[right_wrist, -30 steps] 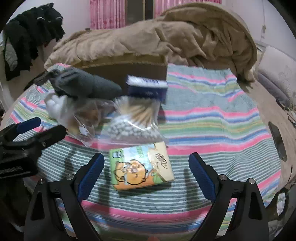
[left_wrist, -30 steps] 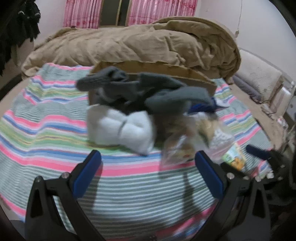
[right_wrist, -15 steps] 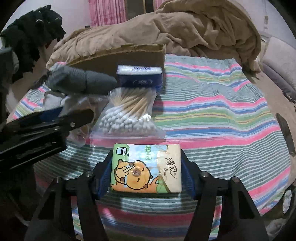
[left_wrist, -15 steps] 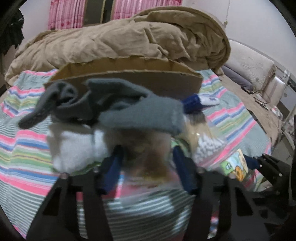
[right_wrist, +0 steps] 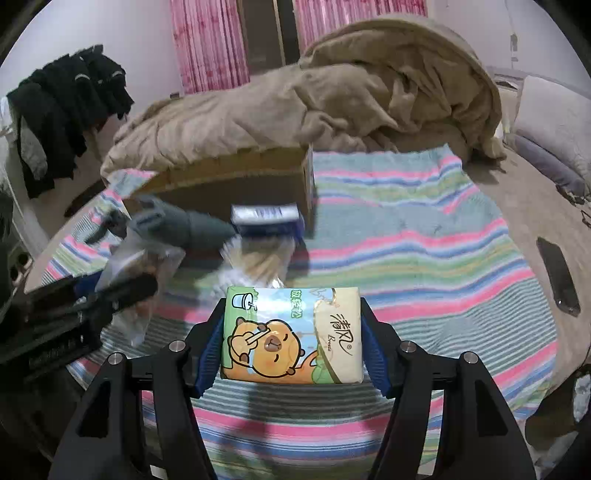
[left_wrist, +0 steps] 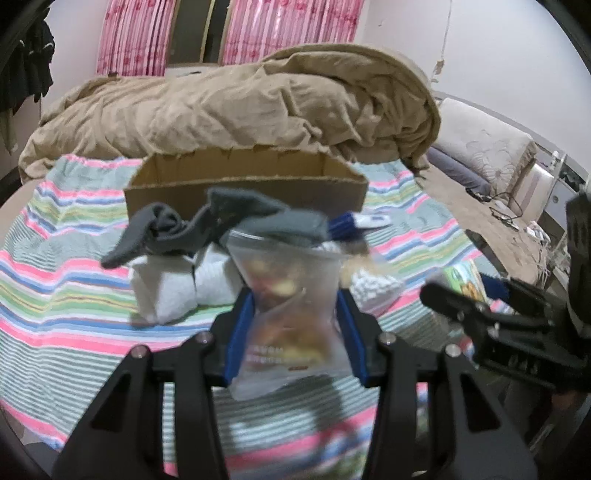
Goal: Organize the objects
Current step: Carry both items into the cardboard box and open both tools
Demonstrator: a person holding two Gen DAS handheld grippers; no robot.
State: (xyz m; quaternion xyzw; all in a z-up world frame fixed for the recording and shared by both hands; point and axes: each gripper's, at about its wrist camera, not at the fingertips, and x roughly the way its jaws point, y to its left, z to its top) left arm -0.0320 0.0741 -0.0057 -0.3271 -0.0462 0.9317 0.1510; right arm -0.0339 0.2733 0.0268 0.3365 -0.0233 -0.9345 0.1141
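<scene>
My left gripper (left_wrist: 293, 332) is shut on a clear zip bag of snacks (left_wrist: 286, 299) and holds it above the striped bedspread. My right gripper (right_wrist: 291, 336) is shut on a green and cream tissue pack (right_wrist: 291, 334) with a cartoon animal, also lifted. An open cardboard box (left_wrist: 243, 182) stands behind, also in the right wrist view (right_wrist: 236, 184). Grey socks (left_wrist: 221, 225), white socks (left_wrist: 173, 291), a bag of cotton swabs (right_wrist: 255, 262) and a blue box (right_wrist: 267, 219) lie in front of it.
A crumpled tan duvet (left_wrist: 236, 107) is heaped behind the box. Pink curtains (left_wrist: 288, 27) hang at the back. Dark clothes (right_wrist: 62, 110) hang at the left. A dark phone (right_wrist: 557, 275) lies at the bed's right edge. The right gripper shows in the left wrist view (left_wrist: 491, 314).
Both grippers were open a second ago. The left closed on the snack bag and the right on the tissue pack, and both have lifted their items off the bedspread.
</scene>
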